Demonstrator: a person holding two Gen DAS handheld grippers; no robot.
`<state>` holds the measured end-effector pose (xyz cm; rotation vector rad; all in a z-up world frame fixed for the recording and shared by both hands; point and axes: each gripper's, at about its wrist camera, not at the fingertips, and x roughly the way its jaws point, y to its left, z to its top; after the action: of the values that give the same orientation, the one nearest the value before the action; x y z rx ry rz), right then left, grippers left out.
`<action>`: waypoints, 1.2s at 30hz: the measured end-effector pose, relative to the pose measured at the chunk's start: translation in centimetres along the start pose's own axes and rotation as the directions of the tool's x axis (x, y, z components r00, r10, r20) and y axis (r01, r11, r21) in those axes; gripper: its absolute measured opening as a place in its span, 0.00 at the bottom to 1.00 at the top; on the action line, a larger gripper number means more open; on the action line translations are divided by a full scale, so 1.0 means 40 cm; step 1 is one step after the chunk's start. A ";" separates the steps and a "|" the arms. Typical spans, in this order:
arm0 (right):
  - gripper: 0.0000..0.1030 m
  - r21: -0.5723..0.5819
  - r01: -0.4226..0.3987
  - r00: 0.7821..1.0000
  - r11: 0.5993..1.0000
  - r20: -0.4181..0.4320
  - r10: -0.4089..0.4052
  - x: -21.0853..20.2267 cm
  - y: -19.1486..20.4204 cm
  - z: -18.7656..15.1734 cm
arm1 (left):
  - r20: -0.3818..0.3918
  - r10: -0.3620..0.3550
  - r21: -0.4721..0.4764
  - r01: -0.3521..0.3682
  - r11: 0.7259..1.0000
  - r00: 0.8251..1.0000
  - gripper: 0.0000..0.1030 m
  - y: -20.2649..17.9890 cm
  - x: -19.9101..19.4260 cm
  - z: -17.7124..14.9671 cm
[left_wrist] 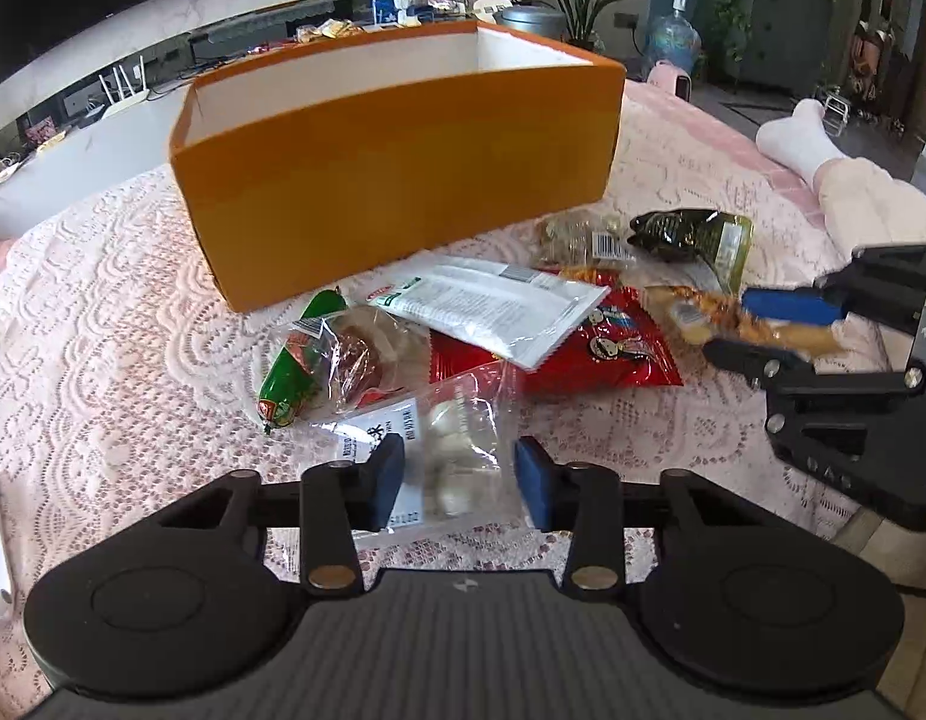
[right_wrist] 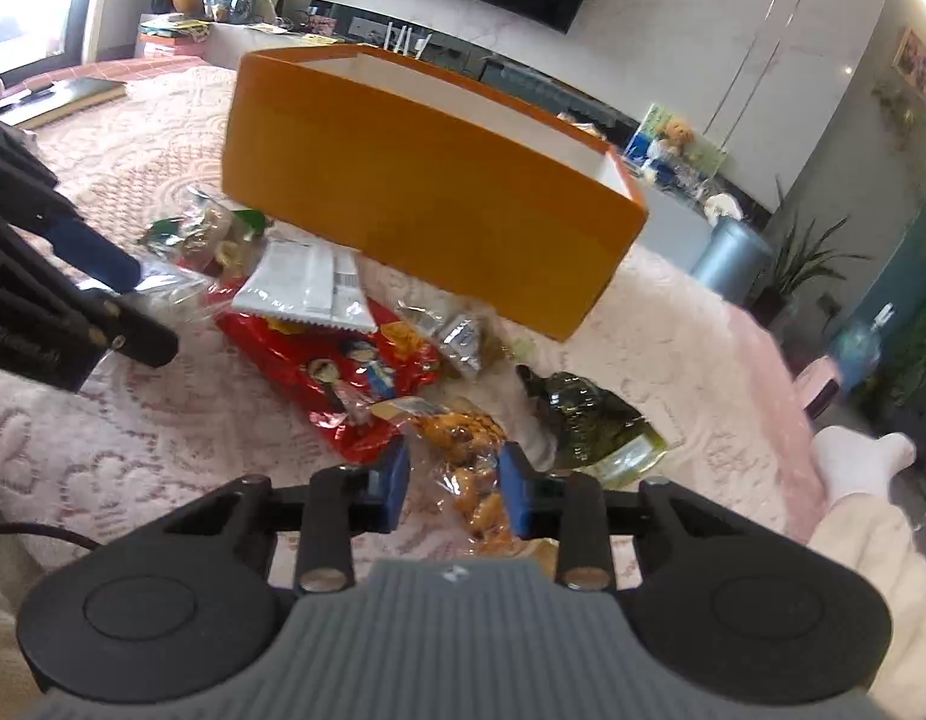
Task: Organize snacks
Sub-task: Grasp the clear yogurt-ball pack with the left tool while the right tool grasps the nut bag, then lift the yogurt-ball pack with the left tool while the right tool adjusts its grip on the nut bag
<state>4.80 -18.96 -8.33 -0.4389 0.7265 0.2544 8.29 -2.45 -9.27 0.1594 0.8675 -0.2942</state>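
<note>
An open orange box (left_wrist: 397, 180) (right_wrist: 427, 192) stands on the lace cloth behind a pile of snack packs. My left gripper (left_wrist: 457, 480) is open, its pads either side of a clear bag of white candies (left_wrist: 451, 456). My right gripper (right_wrist: 454, 489) has its pads around a clear pack of orange-brown snacks (right_wrist: 469, 468), which also shows in the left wrist view (left_wrist: 757, 324); whether they clamp it is unclear. In the pile lie a red bag (left_wrist: 607, 354) (right_wrist: 343, 372), a white pouch (left_wrist: 493, 306) (right_wrist: 307, 282), a green sausage (left_wrist: 295, 366) and a dark green pack (left_wrist: 691, 234) (right_wrist: 589, 414).
The pink lace cloth (left_wrist: 133, 330) covers the table. A person's leg in a white sock (left_wrist: 805, 138) rests at the right edge. A TV, cabinet clutter, plants and a grey bin (right_wrist: 727, 258) stand beyond the table.
</note>
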 end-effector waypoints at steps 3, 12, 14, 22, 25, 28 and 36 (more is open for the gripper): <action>0.28 0.004 0.028 1.000 1.000 0.005 -0.028 -0.015 -0.002 0.001 | 0.025 0.021 -0.002 -0.021 1.000 0.999 0.34 0.009 -0.027 -0.004; 0.00 0.237 -0.153 0.987 0.959 0.080 0.137 -0.099 -0.068 0.064 | 0.094 0.115 -0.066 -0.109 0.992 0.989 0.32 0.070 -0.101 0.013; 0.00 0.277 -0.199 0.980 0.940 0.082 0.183 -0.097 -0.075 0.076 | 0.100 0.168 -0.066 -0.162 0.985 0.981 0.32 0.080 -0.105 0.020; 0.00 0.238 -0.149 0.987 0.960 -0.018 0.157 -0.050 -0.053 0.047 | 0.071 0.184 -0.062 -0.180 0.982 0.980 0.32 0.120 -0.065 0.023; 0.24 0.231 -0.142 0.987 0.963 -0.036 0.154 -0.044 -0.063 0.030 | 0.072 0.187 -0.048 -0.184 0.982 0.980 0.32 0.117 -0.052 0.022; 0.33 0.219 -0.145 0.986 0.965 -0.054 0.160 -0.041 -0.066 0.009 | 0.070 0.166 -0.054 -0.163 0.985 0.984 0.32 0.118 -0.038 0.018; 0.51 0.041 -0.182 0.978 0.982 -0.093 0.185 -0.054 -0.001 -0.020 | 0.110 0.142 -0.129 -0.127 0.983 0.984 0.18 0.128 -0.059 0.007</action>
<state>2.78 -19.52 -7.38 -0.3558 0.8667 0.3967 8.67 2.79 -7.19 0.0856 0.7508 -0.1223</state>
